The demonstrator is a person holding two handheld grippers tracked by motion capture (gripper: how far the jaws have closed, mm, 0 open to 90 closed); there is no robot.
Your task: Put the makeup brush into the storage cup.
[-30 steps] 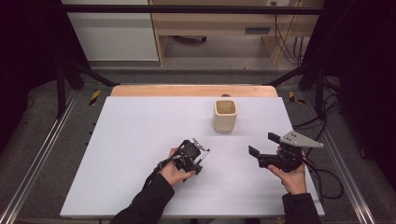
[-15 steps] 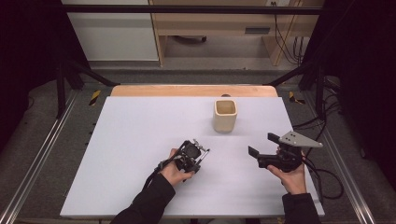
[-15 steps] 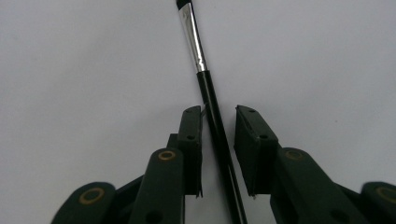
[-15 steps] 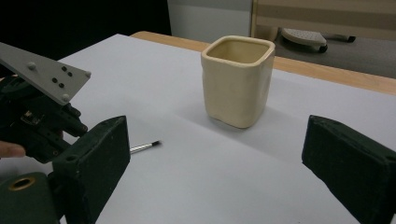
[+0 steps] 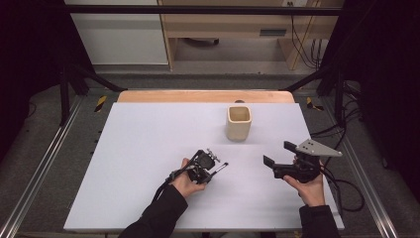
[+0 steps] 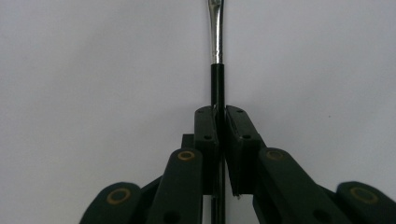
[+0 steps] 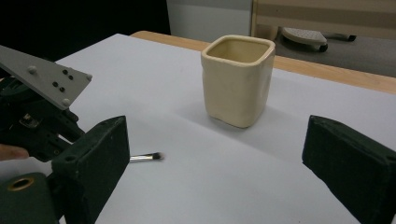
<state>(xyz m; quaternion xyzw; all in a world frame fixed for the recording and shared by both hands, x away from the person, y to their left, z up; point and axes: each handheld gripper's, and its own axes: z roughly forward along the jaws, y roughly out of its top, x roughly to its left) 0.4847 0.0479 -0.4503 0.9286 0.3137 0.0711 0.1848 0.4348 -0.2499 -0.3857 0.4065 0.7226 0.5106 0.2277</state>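
A thin brush with a black handle and a silver ferrule lies flat on the white table. My left gripper has just been closing its jaws and is now shut on the handle. In the high view the left gripper sits at the table's middle front, with the brush pointing right. My right gripper hovers further right, open and empty. In the right gripper view its jaws stand wide apart, facing a cream square cup and the brush tip. The cup stands upright behind both grippers.
The white table top has a wooden strip along its far edge. Black cables trail off the table's right side. Metal frame rails run along the left.
Both hands have stayed where they were. The left jaws have drawn in onto the brush handle, which shows only faintly from above.
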